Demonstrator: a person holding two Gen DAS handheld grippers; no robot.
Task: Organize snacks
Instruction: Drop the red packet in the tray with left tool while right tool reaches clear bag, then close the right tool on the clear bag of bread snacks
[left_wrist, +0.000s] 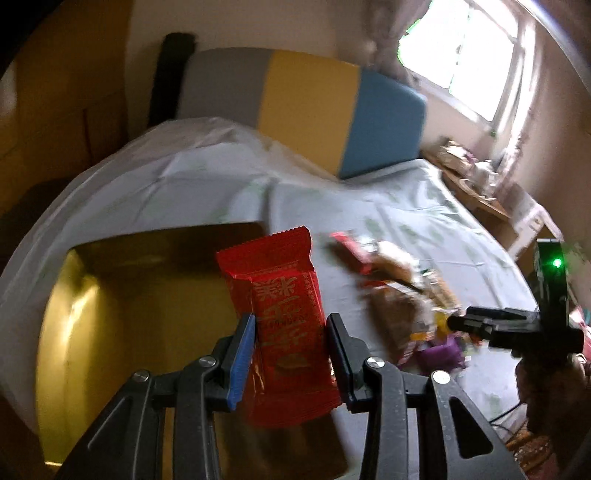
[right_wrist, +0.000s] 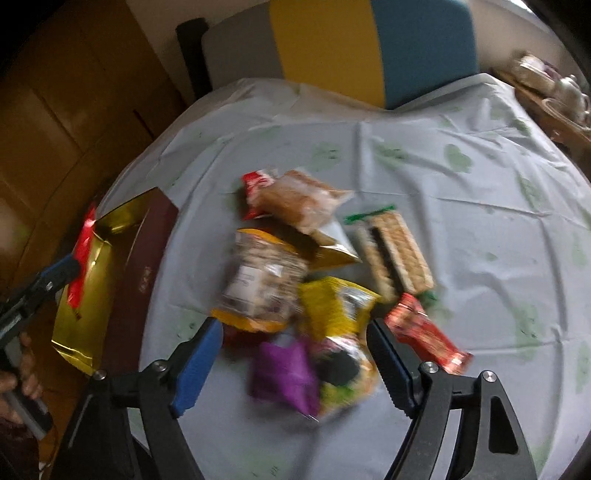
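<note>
Pinching a red snack packet (left_wrist: 286, 325) between its pads, the left gripper (left_wrist: 291, 354) hangs over the gold-lined box (left_wrist: 122, 332) at lower left, while the right gripper (right_wrist: 295, 369), jaws spread, hovers above the snack pile (right_wrist: 314, 266) on the tablecloth (right_wrist: 461, 184) at mid-frame.

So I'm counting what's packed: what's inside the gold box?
The gold box shows only bare gold lining. The red packet in the left gripper hides part of its floor.
</note>
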